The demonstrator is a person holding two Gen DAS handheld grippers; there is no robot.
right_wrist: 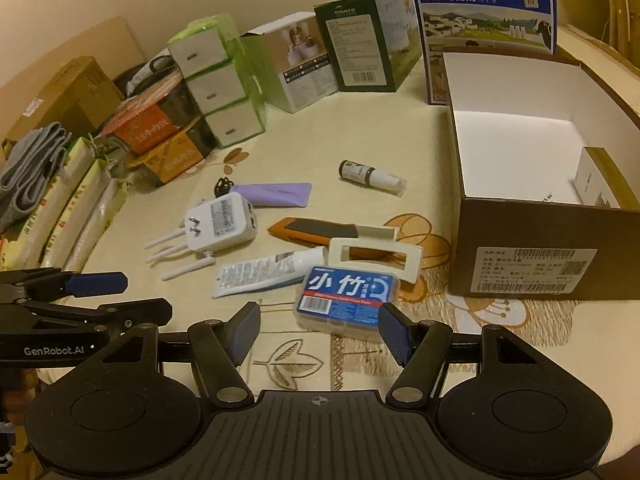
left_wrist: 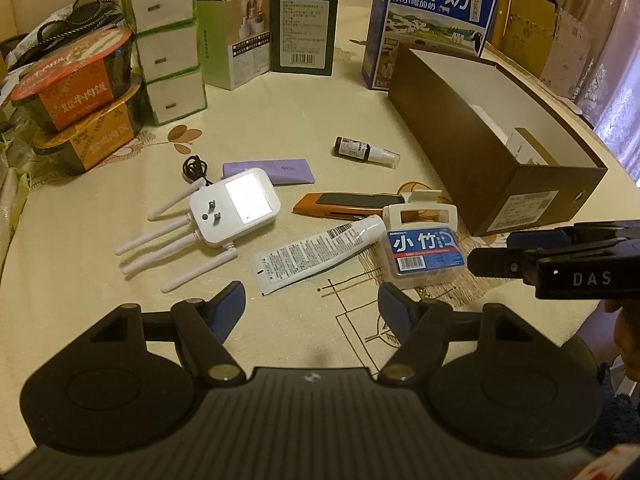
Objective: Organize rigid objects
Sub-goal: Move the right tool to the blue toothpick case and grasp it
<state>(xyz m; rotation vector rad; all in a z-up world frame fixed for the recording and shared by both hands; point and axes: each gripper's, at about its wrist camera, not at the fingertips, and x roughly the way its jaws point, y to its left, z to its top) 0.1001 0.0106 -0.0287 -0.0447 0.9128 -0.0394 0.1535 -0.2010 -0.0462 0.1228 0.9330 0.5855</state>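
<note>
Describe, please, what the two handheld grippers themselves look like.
Both are matte black: a ribbed body, two round hubs and pivoting link arms with metal pins. The left gripper and right gripper have blue ribbed finger pads. White lettering on the sides reads "GenRobot.AI" and "DAS".

Cream tablecloth (left_wrist: 304, 92) with brown leaf embroidery, patterned lilac curtain (left_wrist: 612, 92) at right, dim warm light

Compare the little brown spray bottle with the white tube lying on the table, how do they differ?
The spray bottle is short and dark brown with a white nozzle end; the tube is longer, flat and white, covered in printed text. The bottle lies alone on bare cloth near the brown box; the tube's cap end sits against the white hair clip and blue-labelled case. Both lie on their sides.
</note>
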